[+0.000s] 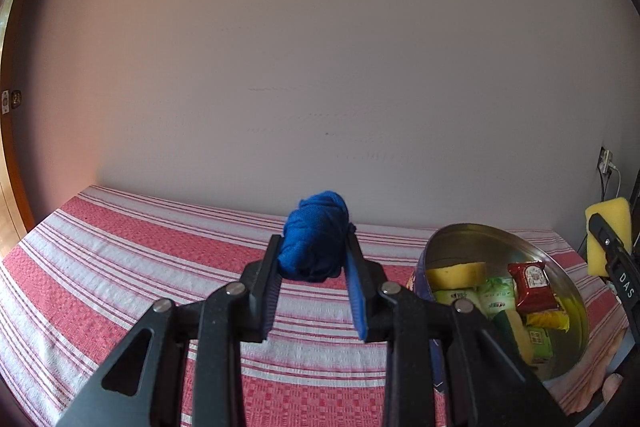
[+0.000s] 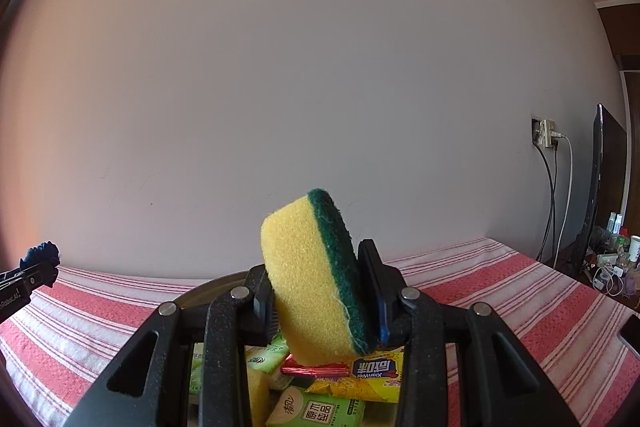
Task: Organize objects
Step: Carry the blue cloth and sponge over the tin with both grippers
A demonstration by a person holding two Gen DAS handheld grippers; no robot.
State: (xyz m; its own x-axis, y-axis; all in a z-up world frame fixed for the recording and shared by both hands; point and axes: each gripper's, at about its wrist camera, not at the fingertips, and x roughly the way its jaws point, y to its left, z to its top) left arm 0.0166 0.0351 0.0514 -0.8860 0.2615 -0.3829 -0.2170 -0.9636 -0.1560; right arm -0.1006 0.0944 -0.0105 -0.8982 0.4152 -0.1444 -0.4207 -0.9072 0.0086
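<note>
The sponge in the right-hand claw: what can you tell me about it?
The sponge is a thick rounded block of yellow foam with a thin dark green scrubbing layer on one face. It looks soft and porous, with a little fraying along the green edge. The right gripper pinches it between its two black fingers, one on the yellow side, one on the green, so it stands on edge, tilted, lifted over the round metal tin of snack packets. Nothing else touches it.
</note>
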